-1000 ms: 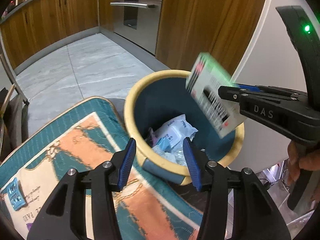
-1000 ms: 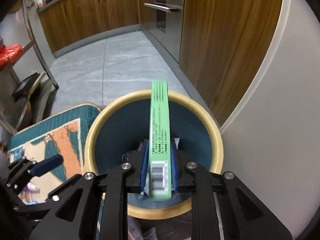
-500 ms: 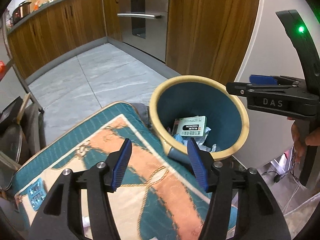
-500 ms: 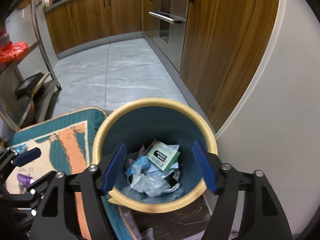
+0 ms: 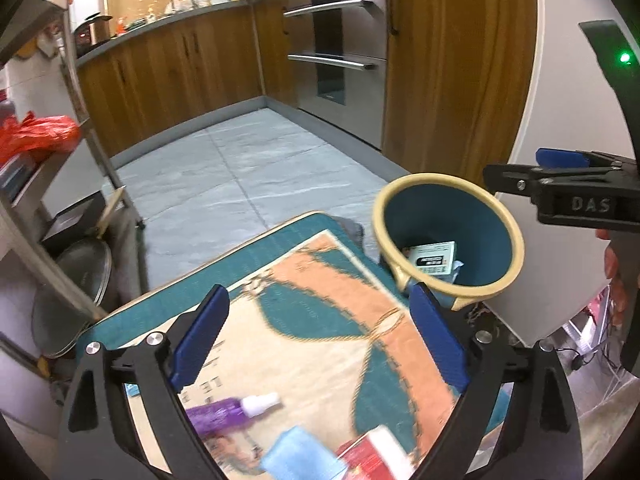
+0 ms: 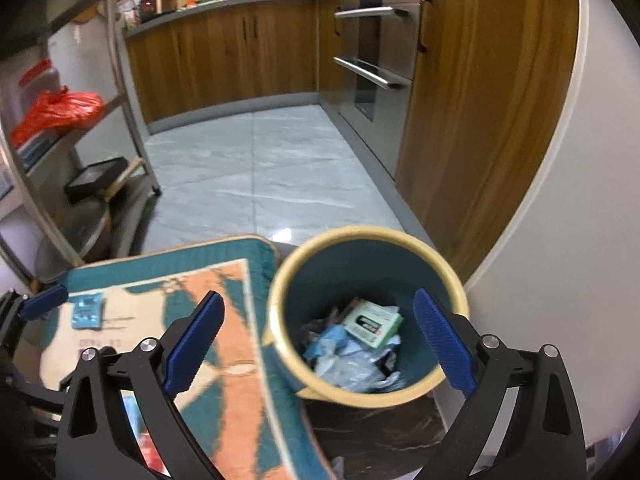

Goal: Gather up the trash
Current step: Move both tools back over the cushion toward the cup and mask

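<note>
The patterned mat [image 5: 320, 320] on the bench lies just beside the trash bin [image 6: 280, 280], and the green box [image 6: 372, 322] that the right gripper [image 6: 318, 338] was squeezing a second ago now lies inside the bin on the crumpled papers. Both the right gripper and the left gripper [image 5: 320, 336] are wide apart and hold nothing. I think more trash comes next: the purple tube [image 5: 228, 408], the blue cloth [image 5: 296, 456] and the red box [image 5: 372, 456] wait on the mat.
</note>
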Motion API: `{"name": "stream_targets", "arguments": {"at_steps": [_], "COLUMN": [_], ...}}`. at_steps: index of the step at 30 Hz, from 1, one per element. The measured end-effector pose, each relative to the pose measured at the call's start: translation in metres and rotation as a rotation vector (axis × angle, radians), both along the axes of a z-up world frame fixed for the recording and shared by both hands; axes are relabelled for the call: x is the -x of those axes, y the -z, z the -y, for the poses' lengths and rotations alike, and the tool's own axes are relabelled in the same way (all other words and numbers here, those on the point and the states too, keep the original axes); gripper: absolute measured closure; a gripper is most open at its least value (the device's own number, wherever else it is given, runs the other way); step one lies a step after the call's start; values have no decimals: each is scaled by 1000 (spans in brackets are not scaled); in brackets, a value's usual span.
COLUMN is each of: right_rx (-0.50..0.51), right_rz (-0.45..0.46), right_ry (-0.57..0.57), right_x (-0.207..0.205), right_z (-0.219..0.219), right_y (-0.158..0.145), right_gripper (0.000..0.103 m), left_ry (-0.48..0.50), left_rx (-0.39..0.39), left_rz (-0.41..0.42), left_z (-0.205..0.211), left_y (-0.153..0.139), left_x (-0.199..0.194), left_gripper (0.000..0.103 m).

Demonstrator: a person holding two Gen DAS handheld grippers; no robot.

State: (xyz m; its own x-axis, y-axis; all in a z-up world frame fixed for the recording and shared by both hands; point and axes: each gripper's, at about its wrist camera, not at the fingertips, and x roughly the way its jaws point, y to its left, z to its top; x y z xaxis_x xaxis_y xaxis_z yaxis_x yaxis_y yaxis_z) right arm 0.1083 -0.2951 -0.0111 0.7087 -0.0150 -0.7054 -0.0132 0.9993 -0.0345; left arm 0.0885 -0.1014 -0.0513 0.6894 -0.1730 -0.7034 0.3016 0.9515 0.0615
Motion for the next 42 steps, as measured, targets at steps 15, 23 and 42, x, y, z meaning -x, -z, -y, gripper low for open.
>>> {"name": "stream_targets", "arguments": {"at_steps": [15, 23, 42], "right_rx": [-11, -154, -38], "right_rz": [-35, -124, -379], "right_ry": [-51, -29, -113], "right_x": [49, 75, 96], "right_z": [-53, -77, -145], "right_y": [1, 37, 123], "right_gripper": [7, 7, 28], "left_ry": [-107, -210, -266], "left_rx": [-52, -10, -52], "left_rz": [19, -28, -41], "left_z": [-58, -90, -122], "left_y": [-11, -5, 0], "left_x": [47, 57, 72], "left_gripper": [10, 9, 9]}}
